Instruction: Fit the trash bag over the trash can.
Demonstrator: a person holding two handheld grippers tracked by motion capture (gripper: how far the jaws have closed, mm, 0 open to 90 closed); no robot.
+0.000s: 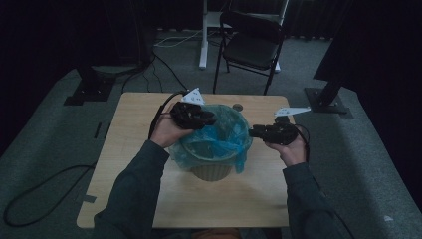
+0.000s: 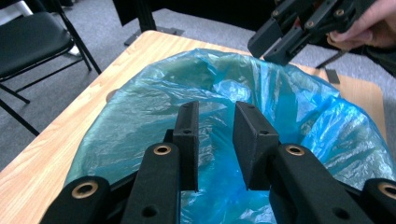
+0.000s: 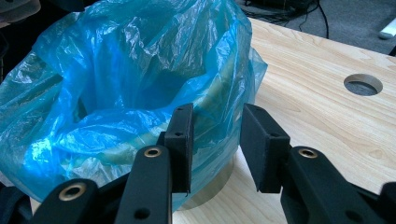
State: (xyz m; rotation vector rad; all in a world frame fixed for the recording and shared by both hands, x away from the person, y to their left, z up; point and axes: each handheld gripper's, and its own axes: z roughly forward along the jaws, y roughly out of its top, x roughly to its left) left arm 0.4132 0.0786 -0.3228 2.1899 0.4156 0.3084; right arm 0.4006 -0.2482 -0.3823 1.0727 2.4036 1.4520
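counter (image 1: 129, 164): pale wood, square; round cable hole near the far edge; carries the bin at its middle
bin (image 1: 211, 172): small round waste bin, stands upright mid-counter between the two hands; long axis vertical, mouth points straight up; tan wall shows below the liner
bag (image 1: 219, 137): blue plastic liner, draped into the bin and folded out over the rim; loose and crumpled, hangs lower on the near-right side; opening faces up
left claw (image 2: 215, 140): hangs over the bag's mouth on the left rim; jaws parted, nothing pinched between them, film lies below
right claw (image 3: 217, 144): just outside the right rim, level with the fold; jaws parted, released; bag edge sits near the left jaw, not clamped
step in hand, judged: seating the liner evenly round the rim
how to do it well: pinch one layer of film only, at the fold; pull outward and down, opposite sides together; keep the pull light, or the bin may tip or slide
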